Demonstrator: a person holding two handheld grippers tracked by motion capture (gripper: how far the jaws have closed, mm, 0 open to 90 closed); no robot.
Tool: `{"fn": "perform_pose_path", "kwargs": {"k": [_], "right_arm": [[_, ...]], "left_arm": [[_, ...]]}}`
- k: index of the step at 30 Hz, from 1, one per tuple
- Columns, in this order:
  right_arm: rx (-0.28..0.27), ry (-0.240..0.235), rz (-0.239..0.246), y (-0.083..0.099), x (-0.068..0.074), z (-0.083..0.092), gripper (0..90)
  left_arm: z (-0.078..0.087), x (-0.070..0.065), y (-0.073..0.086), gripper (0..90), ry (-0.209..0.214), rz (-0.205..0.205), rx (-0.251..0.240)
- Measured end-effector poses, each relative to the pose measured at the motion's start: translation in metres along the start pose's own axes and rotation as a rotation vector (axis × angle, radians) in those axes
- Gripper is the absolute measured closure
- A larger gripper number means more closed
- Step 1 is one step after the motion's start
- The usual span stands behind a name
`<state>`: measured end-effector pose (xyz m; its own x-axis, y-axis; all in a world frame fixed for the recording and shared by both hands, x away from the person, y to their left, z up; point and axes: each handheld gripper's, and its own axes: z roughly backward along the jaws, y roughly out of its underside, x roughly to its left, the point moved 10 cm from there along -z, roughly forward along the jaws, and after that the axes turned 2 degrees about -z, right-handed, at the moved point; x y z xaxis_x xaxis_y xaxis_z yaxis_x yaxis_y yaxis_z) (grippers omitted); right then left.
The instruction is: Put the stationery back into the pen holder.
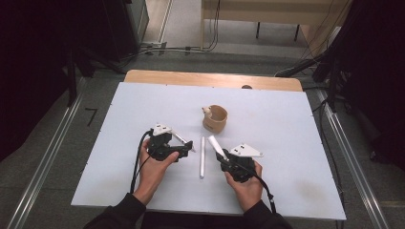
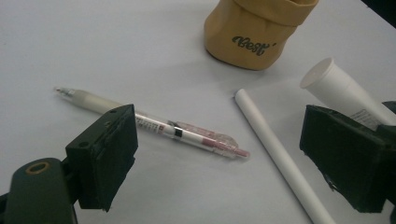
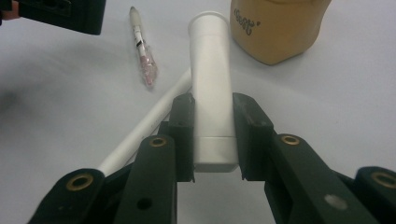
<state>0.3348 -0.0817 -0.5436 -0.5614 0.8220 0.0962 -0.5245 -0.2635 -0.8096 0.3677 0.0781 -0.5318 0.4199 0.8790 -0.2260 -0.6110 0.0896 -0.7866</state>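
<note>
- On the white counter (image 1: 119, 157), the left hand-held gripper (image 2: 219, 158), jaws apart, straddles a clear pink-tipped plastic pen (image 2: 154, 127) lying crosswise.
- Right hand-held gripper (image 3: 213, 140) clamps a white plastic tube (image 3: 212, 88).

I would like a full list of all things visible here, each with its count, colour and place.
tube: 1, white, clamped between the right gripper's jaws
pen: 1, clear with pink end, on the table by the left gripper
stick: 1, white, on the table between the grippers
pouch: 1, tan, upright beyond the stick
table: 1, white top
left gripper: 1, black, open over the pen
right gripper: 1, black
hands: 2, at near edge
</note>
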Motion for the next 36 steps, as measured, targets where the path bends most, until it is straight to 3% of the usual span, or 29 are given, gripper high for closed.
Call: {"fn": "perform_pose_path", "kwargs": {"k": [15,18,23,36], "right_arm": [[-0.031,-0.021,0.024,-0.008,0.006,0.001,69.3],[-0.035,-0.027,0.028,-0.009,0.008,0.001,69.3],[-0.059,-0.060,0.040,-0.011,0.015,0.000,69.3],[-0.059,-0.092,0.048,-0.011,0.024,-0.001,69.3]], "left_arm": [[-0.011,-0.028,-0.009,13.7,0.094,0.009,0.006],[-0.014,-0.033,-0.009,14.4,0.119,0.022,0.015],[-0.018,-0.037,-0.011,15.3,0.166,0.079,0.026],[-0.019,-0.050,-0.016,18.9,0.231,0.101,0.024]]}}
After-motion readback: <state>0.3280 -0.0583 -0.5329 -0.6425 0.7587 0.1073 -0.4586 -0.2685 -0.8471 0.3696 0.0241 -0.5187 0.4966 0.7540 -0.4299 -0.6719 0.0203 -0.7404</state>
